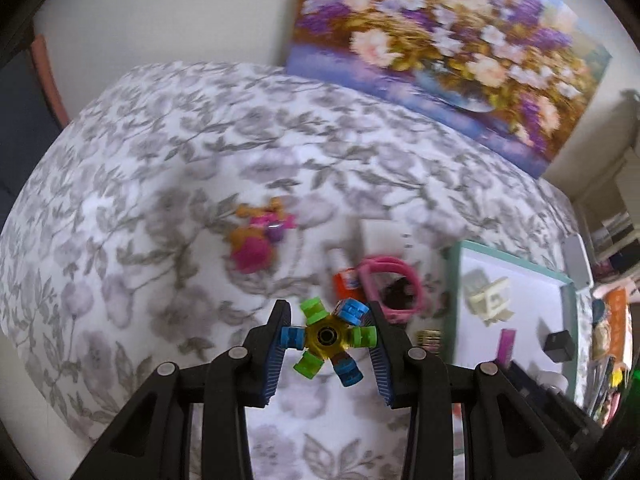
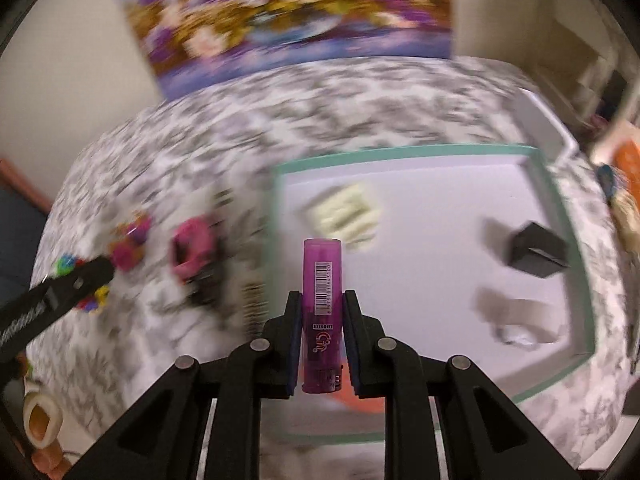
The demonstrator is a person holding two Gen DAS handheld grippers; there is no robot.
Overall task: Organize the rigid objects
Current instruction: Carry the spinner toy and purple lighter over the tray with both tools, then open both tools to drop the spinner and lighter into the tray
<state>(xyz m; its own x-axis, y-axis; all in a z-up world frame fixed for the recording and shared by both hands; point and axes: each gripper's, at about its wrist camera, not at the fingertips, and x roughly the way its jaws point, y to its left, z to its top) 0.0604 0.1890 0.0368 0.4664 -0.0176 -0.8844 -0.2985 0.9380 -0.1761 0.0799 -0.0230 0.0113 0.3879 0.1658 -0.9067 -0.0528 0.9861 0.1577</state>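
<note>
Counter point(image 1: 168, 152) wore grey floral cloth; flower painting point(image 1: 448, 44) leaned on wall behind. Your left gripper point(image 1: 329, 342) had jaws closed on multicoloured spinner point(image 1: 326, 338), above cloth. Your right gripper point(image 2: 322, 344) had jaws clamped on purple lighter point(image 2: 322, 304), over teal-rimmed tray point(image 2: 400, 153). Only left view showed pink band point(image 1: 394, 280); right view was blurred.

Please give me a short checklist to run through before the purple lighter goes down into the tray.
1. Right gripper shut on purple lighter: ok.
2. Lighter above the green-rimmed tray: ok.
3. Bare tray floor ahead, apart from cream clip and black cube: ok.
4. Left gripper shut on spinner toy: ok.
5. Height above tray floor: cannot tell, picture blurred.
</note>
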